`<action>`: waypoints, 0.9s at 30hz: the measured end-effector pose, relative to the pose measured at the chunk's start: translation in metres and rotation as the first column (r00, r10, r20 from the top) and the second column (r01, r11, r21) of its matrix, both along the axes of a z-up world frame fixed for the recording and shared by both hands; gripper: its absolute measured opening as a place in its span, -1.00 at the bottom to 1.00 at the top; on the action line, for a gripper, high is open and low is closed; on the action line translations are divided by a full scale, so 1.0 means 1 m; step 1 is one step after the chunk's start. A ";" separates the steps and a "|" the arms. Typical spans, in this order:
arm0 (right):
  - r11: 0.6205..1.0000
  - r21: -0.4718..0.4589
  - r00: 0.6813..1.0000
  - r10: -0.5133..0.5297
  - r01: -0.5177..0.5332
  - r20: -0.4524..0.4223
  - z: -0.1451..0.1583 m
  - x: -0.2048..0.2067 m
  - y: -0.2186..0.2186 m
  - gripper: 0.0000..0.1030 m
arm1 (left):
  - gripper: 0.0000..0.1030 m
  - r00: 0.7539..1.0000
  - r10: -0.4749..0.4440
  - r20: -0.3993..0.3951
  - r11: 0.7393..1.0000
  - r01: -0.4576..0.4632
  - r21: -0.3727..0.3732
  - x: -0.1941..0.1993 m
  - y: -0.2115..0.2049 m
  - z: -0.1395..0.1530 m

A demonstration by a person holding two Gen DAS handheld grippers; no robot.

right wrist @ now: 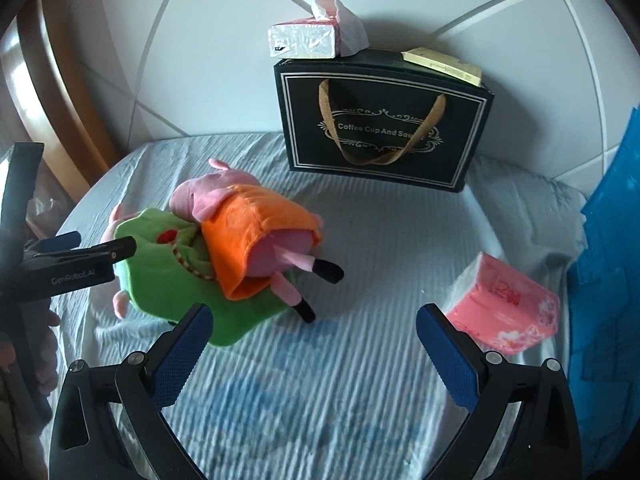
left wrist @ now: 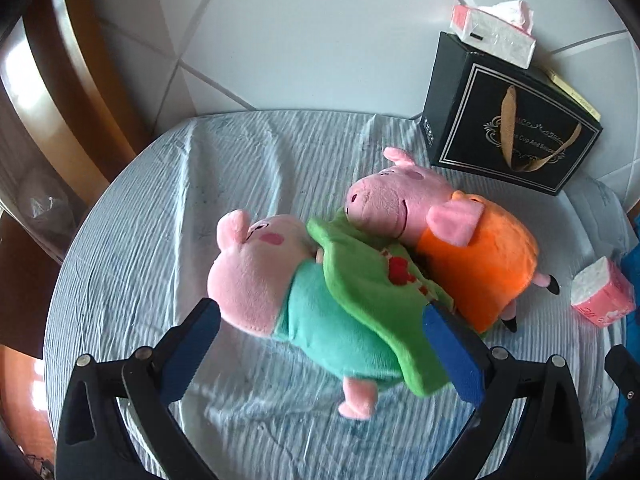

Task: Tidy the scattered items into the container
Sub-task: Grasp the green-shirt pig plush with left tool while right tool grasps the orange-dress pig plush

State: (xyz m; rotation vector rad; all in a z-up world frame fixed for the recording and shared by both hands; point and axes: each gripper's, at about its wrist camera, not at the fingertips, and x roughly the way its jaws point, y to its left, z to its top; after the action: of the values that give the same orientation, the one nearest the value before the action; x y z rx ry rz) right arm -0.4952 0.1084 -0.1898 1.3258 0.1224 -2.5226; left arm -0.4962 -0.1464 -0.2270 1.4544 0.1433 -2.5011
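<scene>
Two plush pigs lie together mid-table on the striped cloth (left wrist: 160, 200): the teal-shirted pig (left wrist: 280, 280) under a green cloth piece (left wrist: 372, 292), the orange-dressed pig (left wrist: 460, 240) against it. Your left gripper (left wrist: 322, 342) straddles the teal pig, fingers apart. Your right gripper (right wrist: 312, 346) hovers with fingers apart, beside the pink tissue pack (right wrist: 508, 312). The black gift bag (right wrist: 380, 128) stands behind.
</scene>
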 end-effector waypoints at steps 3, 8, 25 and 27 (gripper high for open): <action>0.999 -0.010 0.999 0.034 -0.034 -0.001 -0.007 -0.026 -0.018 0.99 | 1.00 0.999 0.030 -0.012 1.000 -0.030 0.009 -0.009 -0.015 -0.004; 0.991 0.020 0.991 0.132 -0.132 0.032 -0.032 -0.062 -0.057 0.99 | 1.00 0.986 0.159 -0.040 0.987 -0.159 0.008 -0.007 -0.068 0.000; 0.982 0.099 0.983 0.148 -0.159 0.109 -0.110 -0.112 -0.082 0.99 | 0.69 0.978 0.199 0.063 0.892 -0.208 0.402 -0.027 -0.090 -0.082; 0.984 0.106 0.985 0.131 -0.143 0.111 -0.111 -0.108 -0.082 0.78 | 0.54 0.981 0.190 0.045 0.899 -0.193 0.393 -0.026 -0.087 -0.077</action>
State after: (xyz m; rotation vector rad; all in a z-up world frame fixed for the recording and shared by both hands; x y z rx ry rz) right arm -0.6030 0.0267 -0.3006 1.4364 0.3277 -2.3580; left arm -0.5218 -0.2335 -0.3036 1.4986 0.7950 -2.3959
